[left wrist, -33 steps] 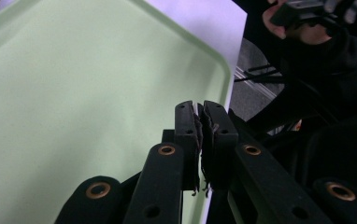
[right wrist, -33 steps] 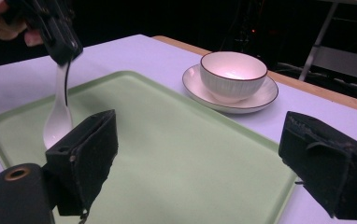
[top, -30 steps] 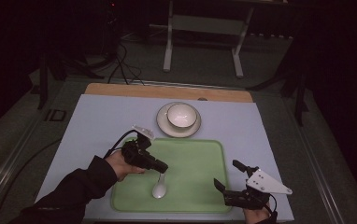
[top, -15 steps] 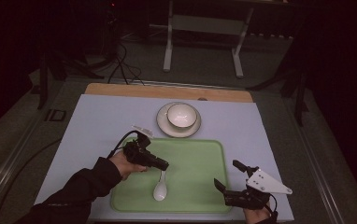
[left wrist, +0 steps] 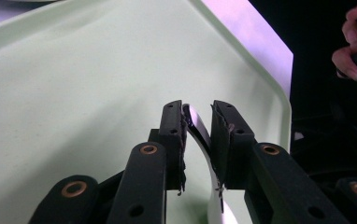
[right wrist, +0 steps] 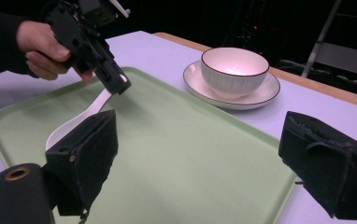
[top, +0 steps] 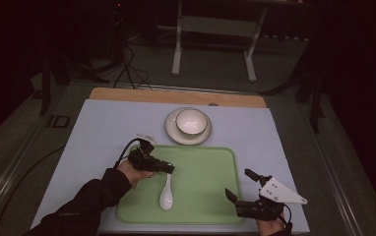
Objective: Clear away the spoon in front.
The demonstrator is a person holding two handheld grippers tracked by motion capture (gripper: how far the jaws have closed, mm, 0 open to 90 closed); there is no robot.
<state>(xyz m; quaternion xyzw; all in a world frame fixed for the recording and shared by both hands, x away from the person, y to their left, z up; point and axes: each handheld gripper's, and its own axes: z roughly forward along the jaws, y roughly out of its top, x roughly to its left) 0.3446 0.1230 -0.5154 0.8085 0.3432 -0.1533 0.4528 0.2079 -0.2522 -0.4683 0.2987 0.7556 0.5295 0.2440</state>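
Note:
A white ceramic spoon (top: 166,194) lies on the green tray (top: 205,196), its bowl toward the near edge. My left gripper (top: 169,168) is shut on the tip of its handle. In the left gripper view the curved handle (left wrist: 199,133) runs between the two jaws of my left gripper (left wrist: 197,122). My right gripper (top: 239,184) hovers wide open at the tray's near right corner, holding nothing. In the right gripper view, my right gripper (right wrist: 204,154) looks across the tray (right wrist: 181,154) at the spoon (right wrist: 81,119) and the left gripper (right wrist: 113,84).
A white bowl (top: 192,121) sits on a saucer (top: 172,132) just beyond the tray's far edge. The same bowl (right wrist: 234,70) and saucer (right wrist: 260,95) appear in the right gripper view. A lilac mat (top: 97,132) covers the table.

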